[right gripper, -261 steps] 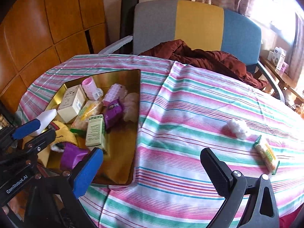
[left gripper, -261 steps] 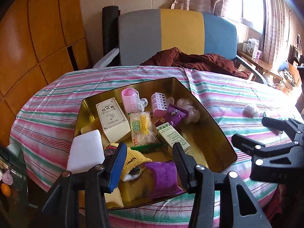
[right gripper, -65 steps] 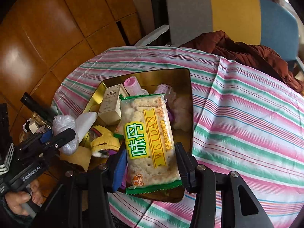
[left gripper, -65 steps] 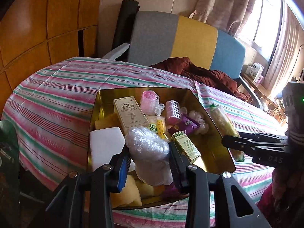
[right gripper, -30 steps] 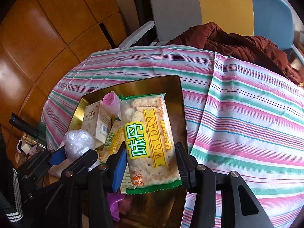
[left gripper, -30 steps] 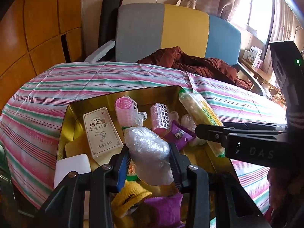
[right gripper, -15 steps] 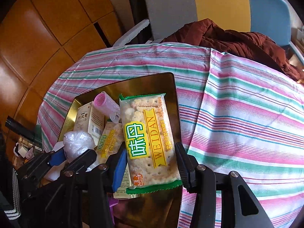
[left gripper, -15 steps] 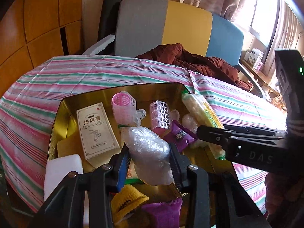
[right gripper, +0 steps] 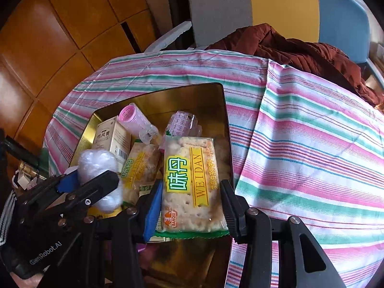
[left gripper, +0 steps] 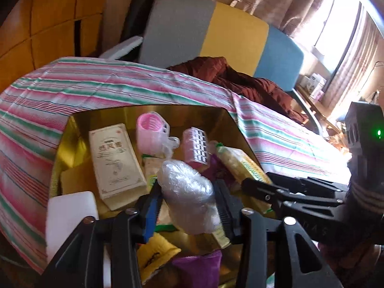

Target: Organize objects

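Note:
A gold tin tray [left gripper: 79, 117] [right gripper: 223, 110] lies on the striped tablecloth, filled with small items. My left gripper [left gripper: 188, 201] [right gripper: 79, 182] is shut on a crumpled clear plastic bag [left gripper: 189, 192] [right gripper: 98, 165], held over the tray's near part. My right gripper [right gripper: 189, 206] is shut on a packet of crackers [right gripper: 192, 182] [left gripper: 242, 165] and hovers over the tray's right side. Inside lie a cream box [left gripper: 115, 160] [right gripper: 112, 136], a pink hair roller [left gripper: 151, 132] [right gripper: 134, 120], a second pink roller [left gripper: 195, 146], another cracker packet [right gripper: 139, 168], a white block [left gripper: 69, 213] and yellow and purple items [left gripper: 158, 254].
A grey, yellow and blue chair [left gripper: 216, 38] [right gripper: 264, 7] with a dark red garment [left gripper: 242, 81] [right gripper: 300, 50] stands behind the round table. Wooden wall panels [right gripper: 60, 36] are at the left. Bare striped cloth [right gripper: 312, 156] spreads right of the tray.
Both grippers, each still holding its item, have shifted forward over the tray. The cracker packet now sits lower, close above the tray's contents.

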A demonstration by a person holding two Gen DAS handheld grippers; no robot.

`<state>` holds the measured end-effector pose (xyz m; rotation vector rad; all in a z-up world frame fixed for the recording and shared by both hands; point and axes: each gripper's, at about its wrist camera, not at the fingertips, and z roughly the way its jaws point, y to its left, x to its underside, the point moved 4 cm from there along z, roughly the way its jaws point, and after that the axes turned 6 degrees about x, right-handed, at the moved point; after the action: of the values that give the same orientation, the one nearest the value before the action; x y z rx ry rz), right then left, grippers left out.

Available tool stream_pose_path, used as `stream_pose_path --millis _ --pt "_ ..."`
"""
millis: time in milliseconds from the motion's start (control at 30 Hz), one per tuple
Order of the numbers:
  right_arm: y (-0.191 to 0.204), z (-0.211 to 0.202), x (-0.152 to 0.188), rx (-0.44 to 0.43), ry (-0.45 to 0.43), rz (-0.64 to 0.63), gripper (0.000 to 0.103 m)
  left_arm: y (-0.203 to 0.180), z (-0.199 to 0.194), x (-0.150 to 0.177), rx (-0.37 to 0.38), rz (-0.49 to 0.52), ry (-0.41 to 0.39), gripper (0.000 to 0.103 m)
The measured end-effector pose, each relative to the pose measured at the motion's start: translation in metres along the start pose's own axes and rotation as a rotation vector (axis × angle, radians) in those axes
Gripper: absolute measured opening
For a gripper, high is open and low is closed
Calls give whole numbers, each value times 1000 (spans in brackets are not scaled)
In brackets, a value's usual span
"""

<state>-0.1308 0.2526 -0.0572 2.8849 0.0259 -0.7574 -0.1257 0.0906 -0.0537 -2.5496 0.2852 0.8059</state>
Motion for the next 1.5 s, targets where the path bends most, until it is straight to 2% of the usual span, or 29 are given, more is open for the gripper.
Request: stream_pose_path --millis 67,167,300,467,567,767,900,1067,1167,1267,1400,1500 --pt "2 1 3 -11 10 -9 49 3 6 -1 24 -31 18 52" --pt "-1 -1 8 -6 11 3 49 7 5 -2 1 -75 11 53" --pt "2 -4 15 16 10 -26 49 9 -6 1 -49 -56 -15 53" --pt "7 -3 23 4 36 -55 49 14 -22 10 -98 -52 -31 53" --pt "4 -2 27 20 39 -46 54 15 -32 12 -106 -43 -52 53" --pt "7 -16 33 13 17 -46 54 19 -59 9 -107 -52 -106 53" --pt "31 -27 42 -58 2 -107 54 29 -81 11 -118 -80 -138 53" --pt "84 -28 59 -131 4 -253 54 51 -110 19 -162 -124 -176 53" --pt "110 -17 70 -108 16 -341 54 67 -122 25 -196 -155 -190 53" --pt "120 2 74 -94 49 -359 54 86 -130 33 -228 -193 -191 53" --pt "110 23 73 -5 77 -306 53 102 -135 47 -255 -224 -180 53" --pt "95 30 73 -2 103 -247 49 104 -129 54 -271 -219 -161 53"
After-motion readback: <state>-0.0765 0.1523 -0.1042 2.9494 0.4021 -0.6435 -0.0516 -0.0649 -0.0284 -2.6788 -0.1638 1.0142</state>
